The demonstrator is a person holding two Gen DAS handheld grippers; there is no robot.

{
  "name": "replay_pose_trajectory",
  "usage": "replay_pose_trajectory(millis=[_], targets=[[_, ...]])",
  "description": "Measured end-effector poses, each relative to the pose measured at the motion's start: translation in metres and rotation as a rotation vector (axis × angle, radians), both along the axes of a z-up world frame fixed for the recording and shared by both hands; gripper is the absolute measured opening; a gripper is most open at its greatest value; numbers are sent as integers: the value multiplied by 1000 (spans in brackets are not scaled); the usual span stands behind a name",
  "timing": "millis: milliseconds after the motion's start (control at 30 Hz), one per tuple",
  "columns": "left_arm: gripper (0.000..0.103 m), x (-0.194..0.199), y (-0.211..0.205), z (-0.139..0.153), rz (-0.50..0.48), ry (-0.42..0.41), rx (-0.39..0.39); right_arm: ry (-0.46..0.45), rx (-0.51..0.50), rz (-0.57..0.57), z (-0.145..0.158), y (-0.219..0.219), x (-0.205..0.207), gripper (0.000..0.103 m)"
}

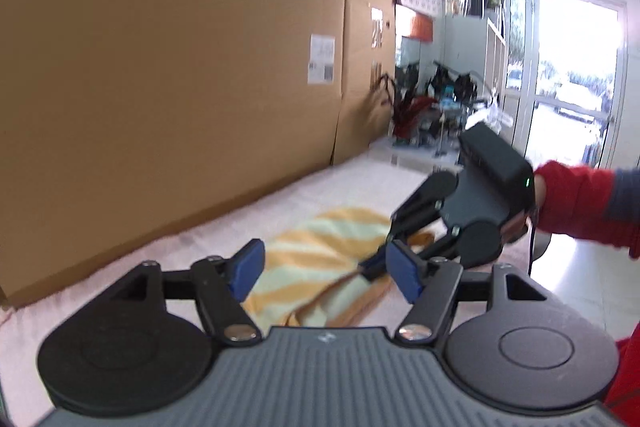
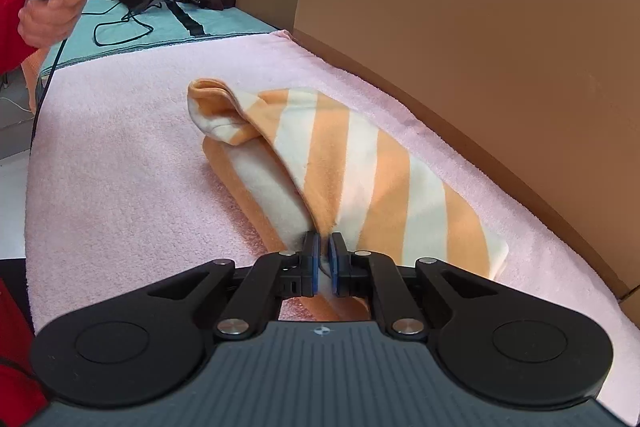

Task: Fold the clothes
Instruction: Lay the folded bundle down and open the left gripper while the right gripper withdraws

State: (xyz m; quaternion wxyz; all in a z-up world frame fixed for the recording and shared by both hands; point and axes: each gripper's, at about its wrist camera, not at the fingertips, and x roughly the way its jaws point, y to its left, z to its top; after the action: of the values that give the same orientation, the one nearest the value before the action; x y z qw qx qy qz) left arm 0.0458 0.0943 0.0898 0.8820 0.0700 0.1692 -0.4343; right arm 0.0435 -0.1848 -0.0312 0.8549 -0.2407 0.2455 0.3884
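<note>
Cloth (image 2: 360,171) with orange and white stripes is laid on the pink towel (image 2: 120,167), its near edge pinched by the right gripper (image 2: 325,259), while the left gripper (image 1: 326,269) is held apart above, empty.

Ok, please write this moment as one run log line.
left gripper: open, empty, raised | right gripper: shut on striped cloth | cloth: partly folded on pink towel
</note>
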Motion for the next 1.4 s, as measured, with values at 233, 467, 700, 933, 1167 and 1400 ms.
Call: replay_pose_trajectory(millis=[233, 467, 700, 933, 1167, 1400], targets=[[17, 82, -57, -77, 38, 307, 45, 28, 72, -52, 7, -14, -13, 18], [29, 64, -44, -86, 3, 296, 20, 87, 496, -342, 47, -60, 2, 34], [34, 64, -49, -84, -4, 282, 46, 362, 778, -617, 4, -49, 82, 28], [35, 60, -44, -88, -19, 268, 31, 156, 461, -680, -14, -46, 55, 0], [64, 52, -48, -31, 182, 100, 10, -130, 87, -672, -15, 14, 30, 0], [46, 98, -83, -78, 384, 281, 82, -83, 165, -671, -10, -5, 28, 0]])
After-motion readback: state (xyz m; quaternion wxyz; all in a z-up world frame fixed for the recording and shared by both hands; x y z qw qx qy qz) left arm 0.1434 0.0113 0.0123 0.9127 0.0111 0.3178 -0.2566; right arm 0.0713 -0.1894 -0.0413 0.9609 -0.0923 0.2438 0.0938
